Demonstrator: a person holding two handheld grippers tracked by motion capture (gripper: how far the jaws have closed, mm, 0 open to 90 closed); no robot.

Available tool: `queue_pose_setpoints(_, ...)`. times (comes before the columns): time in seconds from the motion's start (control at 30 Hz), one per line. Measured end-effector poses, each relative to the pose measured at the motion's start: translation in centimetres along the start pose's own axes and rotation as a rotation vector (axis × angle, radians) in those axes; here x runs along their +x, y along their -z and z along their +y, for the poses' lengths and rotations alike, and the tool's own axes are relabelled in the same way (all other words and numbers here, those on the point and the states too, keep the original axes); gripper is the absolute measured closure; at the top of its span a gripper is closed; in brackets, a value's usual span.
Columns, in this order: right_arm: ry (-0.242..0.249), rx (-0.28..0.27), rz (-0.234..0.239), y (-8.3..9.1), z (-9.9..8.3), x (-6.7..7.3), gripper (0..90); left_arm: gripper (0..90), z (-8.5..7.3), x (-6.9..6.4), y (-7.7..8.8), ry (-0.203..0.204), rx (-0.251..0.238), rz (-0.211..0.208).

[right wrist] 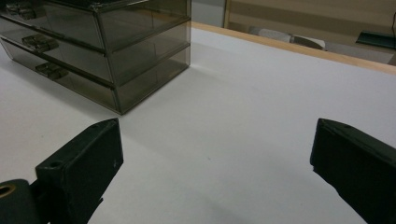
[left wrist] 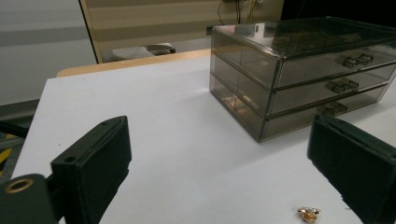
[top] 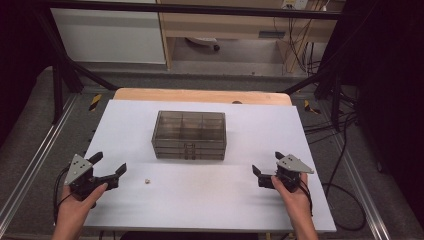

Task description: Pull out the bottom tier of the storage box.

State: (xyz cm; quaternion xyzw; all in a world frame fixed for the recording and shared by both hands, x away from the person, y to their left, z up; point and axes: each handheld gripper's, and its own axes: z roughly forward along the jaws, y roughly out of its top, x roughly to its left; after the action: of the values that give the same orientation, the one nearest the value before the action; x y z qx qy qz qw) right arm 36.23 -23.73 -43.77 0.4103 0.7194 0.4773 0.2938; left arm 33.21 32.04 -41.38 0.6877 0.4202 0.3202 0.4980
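Two grippers wait at the near edge of the white desk [top: 150,215], and both are empty. The left gripper [top: 111,166] sits by the near left corner, jaws spread wide with nothing between them; the right gripper [top: 265,167] mirrors it near the near right corner, jaws likewise parted on bare desk.

Closest to the left gripper lies the small gold trinket [top: 147,181], alone on the desk toward its near edge, left of centre. In the left gripper view the trinket [left wrist: 308,213] shows as a tiny gold-coloured piece with pale stones, probably an earring or charm, though it is too small to say which. It looks featherlight, hard and slick, lying low on the surface, so it will likely skid or flip if nudged from one side. The safest hold seems to be a pinch straight down across its body, both jaws closing evenly, with gentle force since settings like that can bend.

Behind it, at the desk's centre, stands the smoky transparent drawer organizer [top: 189,135], three drawers high with small front handles [left wrist: 355,60]. All drawers look closed. It seems to be rigid, light plastic and may slide when a handle is pulled.

No brand, label or readable writing appears on anything.
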Motion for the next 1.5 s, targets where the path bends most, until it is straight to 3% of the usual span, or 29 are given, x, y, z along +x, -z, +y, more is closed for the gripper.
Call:
queue_pose_setpoints(0.17, 0.003, 0.022, 0.010, -0.3, 0.0, 0.2, 2.8, 9.6, 0.1, -0.3, 0.0, -0.034, 0.021, 0.000)
queue_pose_setpoints(0.3, 0.008, 0.035, 0.004, -0.2, 0.1, 0.4, 2.7, 13.1, 0.0, -0.8, 0.2, -0.092, 0.048, -0.004)
queue_pose_setpoints(0.43, 0.002, 0.045, -0.016, 0.0, 0.2, 0.6, 2.4, 10.3, -0.1, -1.1, 0.3, -0.106, 0.066, -0.018)
queue_pose_setpoints(0.6, -0.014, 0.050, -0.015, -0.3, 0.3, 0.7, 2.5, 7.4, -0.1, -3.4, -0.5, -0.211, 0.117, -0.038)
queue_pose_setpoints(0.63, -0.012, 0.052, -0.013, -0.3, 0.3, 0.7, 2.5, 7.5, -0.1, -3.4, -0.5, -0.211, 0.117, -0.038)
queue_pose_setpoints(0.67, -0.009, 0.055, -0.011, -0.3, 0.3, 0.8, 2.6, 7.5, -0.2, -4.3, -0.6, -0.254, 0.130, -0.041)
queue_pose_setpoints(0.77, -0.005, 0.064, -0.006, -0.3, 0.2, 1.0, 2.5, 7.5, -0.1, -5.2, -0.6, -0.279, 0.139, -0.052)
queue_pose_setpoints(0.8, 0.007, 0.069, -0.005, -0.3, 0.2, 1.1, 2.5, 7.6, 0.0, -6.3, -0.8, -0.324, 0.155, -0.060)
queue_pose_setpoints(0.83, 0.007, 0.069, -0.005, -0.3, 0.2, 1.1, 2.5, 7.8, 0.0, -6.3, -0.8, -0.324, 0.155, -0.060)
queue_pose_setpoints(1.0, 0.000, 0.077, -0.006, -0.4, 0.2, 1.0, 2.5, 12.2, 0.6, -9.4, -2.5, -0.490, 0.237, -0.084)
queue_pose_setpoints(1.03, 0.000, 0.077, -0.006, -0.4, 0.2, 1.0, 2.5, 13.0, 0.6, -9.4, -2.5, -0.490, 0.237, -0.084)
queue_pose_setpoints(1.07, -0.001, 0.081, -0.008, -0.5, 0.2, 0.9, 2.5, 14.1, 0.7, -10.6, -3.1, -0.553, 0.247, -0.095)
queue_pose_setpoints(1.1, 0.000, 0.082, -0.010, -0.5, 0.2, 0.8, 2.5, 14.9, 0.9, -11.1, -3.5, -0.588, 0.255, -0.109)
queue_pose_setpoints(1.2, -0.001, 0.082, -0.012, -0.3, 0.2, 0.7, 2.3, 16.6, 1.3, -11.9, -4.5, -0.617, 0.266, -0.123)
queue_pose_setpoints(1.5, 0.003, 0.086, -0.009, -0.1, 0.3, 0.9, 1.9, 16.7, 2.5, -13.3, -7.0, -0.698, 0.252, -0.089)
